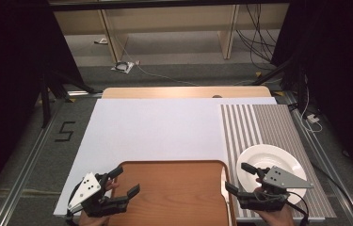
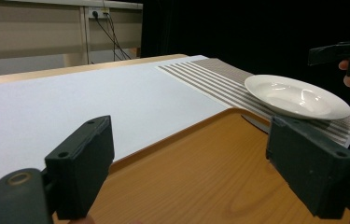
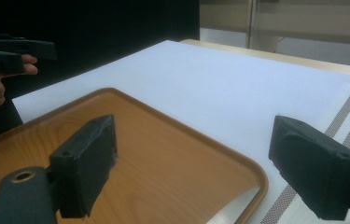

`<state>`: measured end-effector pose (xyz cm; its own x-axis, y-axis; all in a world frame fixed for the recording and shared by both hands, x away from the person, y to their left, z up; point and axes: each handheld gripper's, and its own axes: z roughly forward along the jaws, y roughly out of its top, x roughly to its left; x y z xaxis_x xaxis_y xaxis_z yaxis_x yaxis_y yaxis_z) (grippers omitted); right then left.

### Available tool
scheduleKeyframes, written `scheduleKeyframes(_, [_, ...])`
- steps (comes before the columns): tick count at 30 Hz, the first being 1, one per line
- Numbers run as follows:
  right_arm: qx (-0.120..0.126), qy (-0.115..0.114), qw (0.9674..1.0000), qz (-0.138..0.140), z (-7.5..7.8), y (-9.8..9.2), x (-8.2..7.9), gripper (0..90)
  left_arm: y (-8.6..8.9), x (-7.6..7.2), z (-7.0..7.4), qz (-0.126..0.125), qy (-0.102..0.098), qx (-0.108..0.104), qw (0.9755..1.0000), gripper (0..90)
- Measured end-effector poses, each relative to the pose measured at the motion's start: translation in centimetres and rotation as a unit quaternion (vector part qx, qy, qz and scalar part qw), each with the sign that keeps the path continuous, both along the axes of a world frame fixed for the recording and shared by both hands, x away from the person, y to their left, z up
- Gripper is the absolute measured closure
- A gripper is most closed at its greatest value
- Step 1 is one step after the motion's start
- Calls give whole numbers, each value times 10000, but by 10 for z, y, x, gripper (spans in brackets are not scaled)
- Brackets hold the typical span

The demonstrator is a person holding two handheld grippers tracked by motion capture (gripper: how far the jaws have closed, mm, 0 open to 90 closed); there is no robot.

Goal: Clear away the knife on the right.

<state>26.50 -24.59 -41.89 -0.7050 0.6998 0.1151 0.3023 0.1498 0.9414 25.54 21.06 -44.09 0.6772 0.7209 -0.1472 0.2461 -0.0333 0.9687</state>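
Carefully, I held both wide-open, empty grippers, left gripper (image 1: 121, 182) and right gripper (image 1: 238, 177), level beside the tray (image 1: 174, 188) rim for an even grasp.

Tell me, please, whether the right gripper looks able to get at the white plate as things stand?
Probably yes. The right gripper hangs with jaws open at the near rim of the white plate, which lies bare on the striped mat, with nothing between them.

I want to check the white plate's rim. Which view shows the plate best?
The left gripper view: the white plate lies whole and unobstructed on the striped mat. In the high view the right gripper covers its near edge.
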Motion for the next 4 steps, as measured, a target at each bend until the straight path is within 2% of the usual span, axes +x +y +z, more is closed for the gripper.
scheduleKeyframes(4, [-5, -36, 10000, -14, 0, 0, 0, 161, 0, 0, 0, 2, -10, 7, 10000, 152])
